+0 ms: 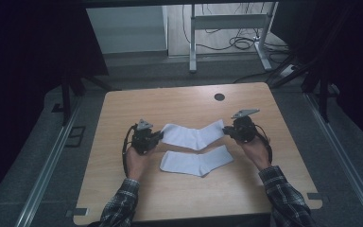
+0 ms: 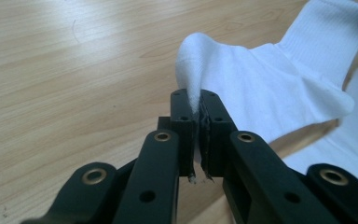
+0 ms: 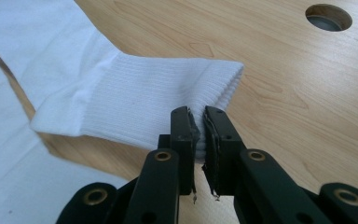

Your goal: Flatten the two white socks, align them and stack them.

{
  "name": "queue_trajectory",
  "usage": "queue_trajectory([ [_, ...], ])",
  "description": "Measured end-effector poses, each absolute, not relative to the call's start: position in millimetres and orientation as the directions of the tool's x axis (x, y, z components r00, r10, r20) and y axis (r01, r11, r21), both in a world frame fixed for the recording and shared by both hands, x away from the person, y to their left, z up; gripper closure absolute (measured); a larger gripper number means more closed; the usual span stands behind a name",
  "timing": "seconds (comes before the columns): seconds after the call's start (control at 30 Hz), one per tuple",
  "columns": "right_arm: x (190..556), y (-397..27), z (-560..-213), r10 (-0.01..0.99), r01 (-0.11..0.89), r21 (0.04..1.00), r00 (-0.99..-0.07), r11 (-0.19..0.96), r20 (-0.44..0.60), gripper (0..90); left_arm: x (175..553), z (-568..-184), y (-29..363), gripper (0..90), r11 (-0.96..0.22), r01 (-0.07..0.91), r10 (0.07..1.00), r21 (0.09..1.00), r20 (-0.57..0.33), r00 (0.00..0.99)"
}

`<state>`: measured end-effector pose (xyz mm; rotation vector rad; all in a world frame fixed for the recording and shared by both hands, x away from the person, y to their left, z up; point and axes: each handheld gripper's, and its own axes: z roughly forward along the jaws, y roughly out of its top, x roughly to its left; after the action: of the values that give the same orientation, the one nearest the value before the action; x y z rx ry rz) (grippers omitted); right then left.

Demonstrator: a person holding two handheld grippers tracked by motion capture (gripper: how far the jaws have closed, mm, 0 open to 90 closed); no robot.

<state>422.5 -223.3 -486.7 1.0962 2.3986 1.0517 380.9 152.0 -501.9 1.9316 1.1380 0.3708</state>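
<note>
Two white socks lie on the wooden counter (image 1: 123,198), side by side near its middle. The far sock (image 1: 194,134) is the one in hand: the left claw (image 1: 159,136) is pressed together on its toe end, with a fold of cloth (image 2: 193,88) pulled up between the pads, and the right claw (image 1: 227,131) is pinching the ribbed cuff (image 3: 186,100) at the opposite end. Both ends look raised a little off the counter while the middle sags and seems to rest on the wood. The near sock (image 1: 196,161) lies flat and untouched, just beside the held one and apart from both claws. Judgement on progress: both grasps are made and a lift is beginning; whatever comes after, likely laying this sock over its mate or folding it, is not yet done, so most of the work remains. Hard to make out: from the high view the claw tips are small and dark, and whether the sock's heel touches the counter cannot be settled. In each gripper view the near sock is cut off at the frame edge. A round hole (image 1: 219,97) sits in the counter's far side; the surroundings are too dim to read.
</note>
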Motion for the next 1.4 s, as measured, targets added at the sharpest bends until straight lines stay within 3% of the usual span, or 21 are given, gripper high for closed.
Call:
queue_trajectory([
  [0.87, 365.5, -234.1, -472.6, 0.708, 0.487, 0.753, -0.705, 0.441, 0.041, 82.2, 323.6, -494.4, 154.5, 85.6, -0.264, 0.536, 0.799, 0.802, -0.129, 0.587],
  [1.4, 338.4, -243.0, -482.9, 0.691, 0.512, 0.719, -0.721, 0.469, 0.062, 82.1, 299.8, -503.3, 148.0, 85.6, -0.301, 0.55, 0.781, 0.779, -0.13, 0.611],
])
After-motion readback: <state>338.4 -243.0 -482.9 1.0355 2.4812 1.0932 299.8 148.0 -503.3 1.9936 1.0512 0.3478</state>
